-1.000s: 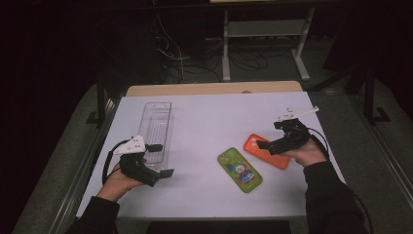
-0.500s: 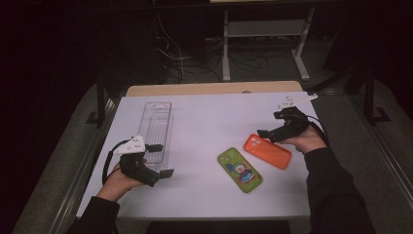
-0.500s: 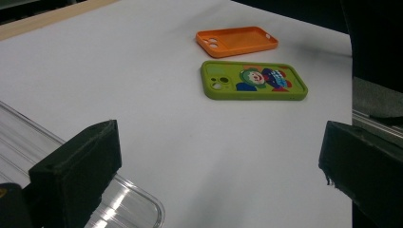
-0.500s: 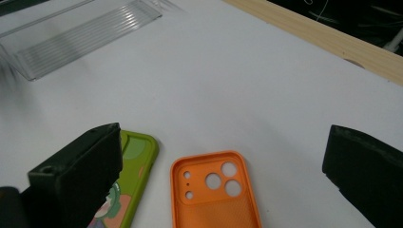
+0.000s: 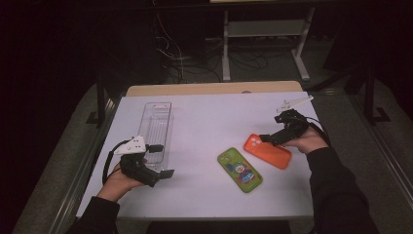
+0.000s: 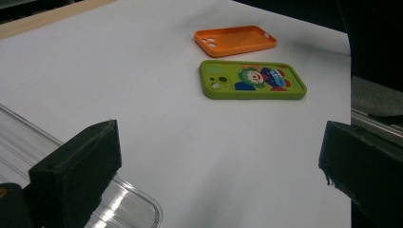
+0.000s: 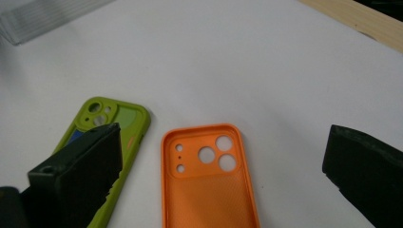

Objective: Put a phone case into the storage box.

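— Hovering over the near end of the orange phone case [image 5: 267, 150], the right gripper [image 5: 269, 138] has its jaws spread wide with nothing between them. How is the hand set?

— The right hand [image 5: 303, 141] comes in from the table's right side, forearm angled inward, the jaws pointing left across the white table [image 5: 204, 122]. In the right gripper view the orange case [image 7: 209, 183] lies inside-up between the two black jaws, camera holes at its far end.

— And just beyond that?

— The green phone case [image 5: 239, 169] sits just beside the orange one, apart from it; in the right gripper view it runs under the left jaw [image 7: 107, 142].

— The other side?

— The left gripper [image 5: 158, 161] is also released, jaws well apart, held low by a left hand [image 5: 122, 176] resting near the table's front left. A clear plastic tray [image 5: 157, 129] lies right by its jaws. Both cases lie well ahead of it, the green [image 6: 252, 79] nearer, the orange [image 6: 235, 40] behind.
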The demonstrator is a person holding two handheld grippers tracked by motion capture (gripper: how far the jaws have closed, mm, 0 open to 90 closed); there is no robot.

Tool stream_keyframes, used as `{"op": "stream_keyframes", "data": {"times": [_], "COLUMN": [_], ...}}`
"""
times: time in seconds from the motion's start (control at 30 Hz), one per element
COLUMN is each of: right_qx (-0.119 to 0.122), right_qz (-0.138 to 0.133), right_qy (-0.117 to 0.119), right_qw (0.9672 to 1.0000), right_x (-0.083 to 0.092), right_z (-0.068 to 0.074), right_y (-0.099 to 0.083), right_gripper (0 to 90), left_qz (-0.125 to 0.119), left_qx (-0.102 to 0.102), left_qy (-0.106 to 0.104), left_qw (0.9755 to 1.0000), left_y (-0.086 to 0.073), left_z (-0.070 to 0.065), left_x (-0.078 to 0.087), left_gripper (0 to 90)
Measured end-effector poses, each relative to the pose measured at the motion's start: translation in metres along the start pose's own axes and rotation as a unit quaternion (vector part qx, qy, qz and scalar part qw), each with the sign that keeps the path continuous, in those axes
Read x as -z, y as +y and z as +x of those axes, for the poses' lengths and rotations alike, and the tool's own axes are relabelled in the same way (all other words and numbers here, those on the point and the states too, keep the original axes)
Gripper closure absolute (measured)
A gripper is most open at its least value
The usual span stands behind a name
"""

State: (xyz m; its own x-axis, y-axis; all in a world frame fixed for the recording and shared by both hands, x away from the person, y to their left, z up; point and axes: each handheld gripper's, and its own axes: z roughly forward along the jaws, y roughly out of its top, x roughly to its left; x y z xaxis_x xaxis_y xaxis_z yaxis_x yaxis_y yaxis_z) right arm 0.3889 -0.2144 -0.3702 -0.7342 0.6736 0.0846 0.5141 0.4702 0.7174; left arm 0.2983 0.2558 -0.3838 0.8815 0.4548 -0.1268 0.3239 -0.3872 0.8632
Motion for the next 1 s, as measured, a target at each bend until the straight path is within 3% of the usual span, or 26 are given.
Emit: {"op": "stream_keyframes", "data": {"times": [0.27,0.57,0.83,1.0], "right_qx": [0.022,0.031,0.04,0.044], "right_qz": [0.04,0.071,0.127,0.143], "right_qy": [-0.001,0.003,0.0,0.0], "right_qw": [0.9989,0.997,0.9911,0.9887], "right_x": [-0.009,-0.019,-0.033,-0.039], "right_z": [0.001,0.001,0.001,0.003], "right_y": [-0.004,-0.008,-0.015,-0.017], "right_gripper": [0.0,0.0,0.0,0.0], "left_qz": [-0.001,-0.005,-0.003,-0.003], "left_qx": [0.0,-0.001,-0.002,-0.002], "left_qy": [0.0,0.0,-0.003,-0.002], "left_qw": [1.0,1.0,1.0,1.0], "left_y": [0.0,0.0,0.0,0.0], "left_z": [0.0,-0.001,-0.001,-0.001], "left_x": [0.0,0.0,-0.001,-0.001], "left_gripper": [0.0,0.0,0.0,0.0]}}
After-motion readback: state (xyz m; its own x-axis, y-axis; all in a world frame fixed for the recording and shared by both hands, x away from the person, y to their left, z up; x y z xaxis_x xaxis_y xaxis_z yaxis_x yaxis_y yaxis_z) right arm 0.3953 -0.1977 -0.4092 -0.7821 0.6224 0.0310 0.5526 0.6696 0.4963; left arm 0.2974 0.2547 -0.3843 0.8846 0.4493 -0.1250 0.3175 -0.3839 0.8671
